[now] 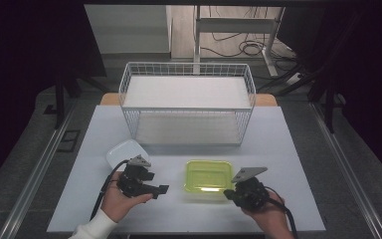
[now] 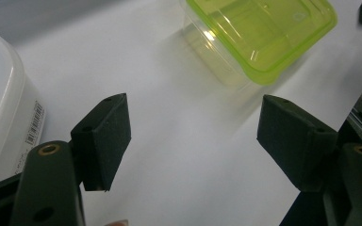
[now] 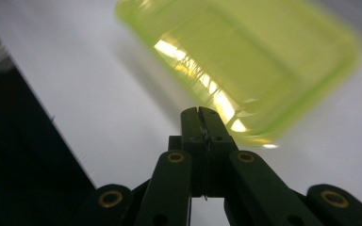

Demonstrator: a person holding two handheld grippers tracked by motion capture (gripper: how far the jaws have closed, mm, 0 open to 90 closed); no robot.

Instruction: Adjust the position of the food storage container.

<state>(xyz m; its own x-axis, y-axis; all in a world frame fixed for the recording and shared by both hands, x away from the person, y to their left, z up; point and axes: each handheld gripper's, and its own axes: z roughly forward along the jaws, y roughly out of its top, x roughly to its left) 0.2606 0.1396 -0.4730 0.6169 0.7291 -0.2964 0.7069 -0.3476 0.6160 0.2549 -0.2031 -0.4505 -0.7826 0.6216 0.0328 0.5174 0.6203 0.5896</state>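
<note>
On the pale table [image 1: 278, 149], near the person's edge, sits a lime-green lidded container [image 1: 208, 177], with a second, white lidded container [image 1: 123, 152] to its left and a little farther back. That makes two containers, one of each colour, and one white wire basket [image 1: 187, 102] standing behind them at the far side, with nothing visible inside it.

Judging by this layout, the work (most likely moving the containers into the basket) has hardly begun: both containers rest on the table, neither is gripped, and the basket holds none of them.

The left gripper [image 1: 155, 185] hovers between the two containers, its jaws spread wide with only bare tabletop between the pads; in the left gripper view [image 2: 193, 141] the green container [image 2: 259, 35] lies ahead and the white one [image 2: 2, 108] just off to the side.

The right gripper [image 1: 230, 193] is at the green container's near right corner, its jaws pressed fully together and holding nothing; the right gripper view [image 3: 201, 113] shows the tips close to the container's edge [image 3: 245, 61], though blur makes it impossible to say whether they touch.

Still to do: grasping, lifting and placing each container.
</note>
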